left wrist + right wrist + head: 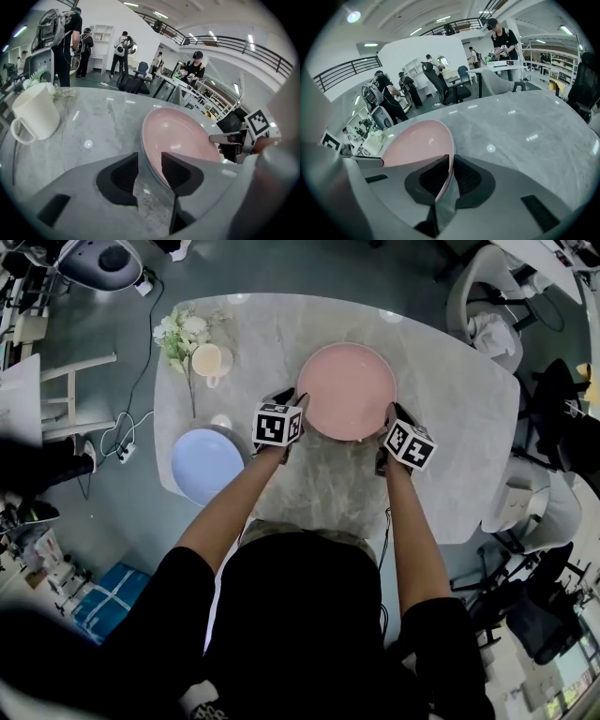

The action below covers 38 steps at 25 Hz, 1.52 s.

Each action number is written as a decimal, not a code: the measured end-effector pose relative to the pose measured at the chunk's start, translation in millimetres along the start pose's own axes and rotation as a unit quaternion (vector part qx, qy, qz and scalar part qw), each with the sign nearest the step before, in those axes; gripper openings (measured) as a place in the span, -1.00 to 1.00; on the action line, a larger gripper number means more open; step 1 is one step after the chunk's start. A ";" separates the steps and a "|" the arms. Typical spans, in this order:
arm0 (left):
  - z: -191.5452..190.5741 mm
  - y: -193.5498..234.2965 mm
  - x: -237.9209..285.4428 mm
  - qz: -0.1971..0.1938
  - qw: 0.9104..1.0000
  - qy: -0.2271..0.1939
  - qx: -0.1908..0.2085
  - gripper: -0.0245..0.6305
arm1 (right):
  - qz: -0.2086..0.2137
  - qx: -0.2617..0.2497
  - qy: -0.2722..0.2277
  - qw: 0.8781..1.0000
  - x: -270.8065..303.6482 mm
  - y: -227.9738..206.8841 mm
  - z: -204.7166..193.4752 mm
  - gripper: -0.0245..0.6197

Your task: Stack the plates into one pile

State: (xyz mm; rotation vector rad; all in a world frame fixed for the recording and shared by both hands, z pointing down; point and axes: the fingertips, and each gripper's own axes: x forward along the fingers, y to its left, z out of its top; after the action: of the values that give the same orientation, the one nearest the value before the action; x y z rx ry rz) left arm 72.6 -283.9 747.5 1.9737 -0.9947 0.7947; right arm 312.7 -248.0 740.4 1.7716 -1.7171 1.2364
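A pink plate (347,390) lies in the middle of the grey marble table (459,390). My left gripper (298,409) is at its left rim. In the left gripper view the jaws of this gripper (150,161) stand apart, with the pink plate's (183,136) rim between them and a gap showing. My right gripper (391,418) is at the right rim. In the right gripper view this gripper (451,164) is shut on the pink plate's (417,140) edge. A light blue plate (204,465) sits at the table's front left corner, on a grey plate (236,439).
A cream cup (208,360) (35,115) and white flowers (180,334) stand at the table's back left. A small white object (221,421) lies near the blue plate. Chairs (492,306) surround the table's right side. People stand in the background of both gripper views.
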 end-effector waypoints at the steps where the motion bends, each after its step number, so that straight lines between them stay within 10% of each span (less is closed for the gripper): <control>1: -3.2 0.0 -1.3 -0.003 1.000 0.000 -0.004 -0.42 | 0.003 -0.002 0.000 1.000 -0.3 0.5 -0.7 -0.85; 38: -1.0 -7.2 3.6 -0.003 0.997 -0.025 -0.071 -0.36 | 0.035 -0.032 -0.002 0.999 -9.2 -0.5 -2.0 -0.70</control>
State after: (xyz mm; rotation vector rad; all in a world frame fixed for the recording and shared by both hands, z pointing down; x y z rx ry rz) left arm 80.3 -281.5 748.3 1.8818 -1.0439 0.6555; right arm 313.8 -240.8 734.4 1.6927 -1.8146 1.1938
